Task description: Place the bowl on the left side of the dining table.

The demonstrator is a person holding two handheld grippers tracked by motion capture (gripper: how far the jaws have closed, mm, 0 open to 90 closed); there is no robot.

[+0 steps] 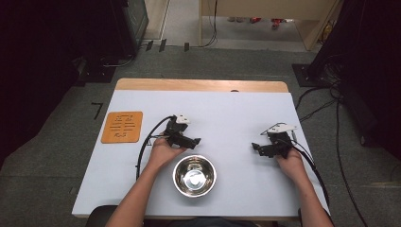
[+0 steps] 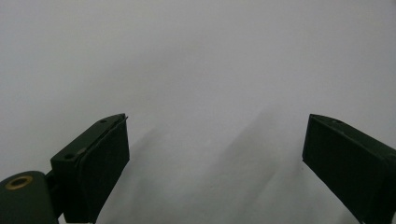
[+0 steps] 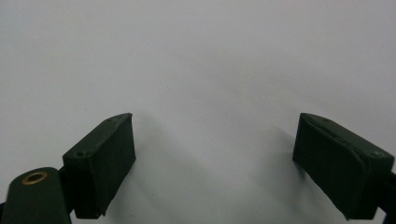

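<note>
Bowl (image 1: pixel 194 176) sits near the front edge of the desk (image 1: pixel 236 109), about midway between its two sides, a shiny steel thing standing upright with its mouth open to the ceiling and nothing inside that I can make out. The left gripper (image 1: pixel 195 141) hovers just behind it, toward the back edge, pointing across at the right side, jaws spread wide with bare white surface between them in the left gripper view. Over by the right edge, the right gripper (image 1: pixel 255 147) is well apart from the bowl, pointing back toward the middle, its jaws spread too and holding nothing. An orange mat (image 1: pixel 122 126) lies flat near the left edge, untouched.

Now, how will that bowl behave? By the look of it, thin polished metal: light, stiff, not fragile, but slick, and the rounded wall gives the pads little to bite on. It may well skate across the smooth desk if nudged from one side. The sensible hold, I'd say, is on the rim, one jaw inside and one outside, pinching the thin lip. The left gripper is the nearer one, and it would need to tip down over the back of the rim to get there.
</note>
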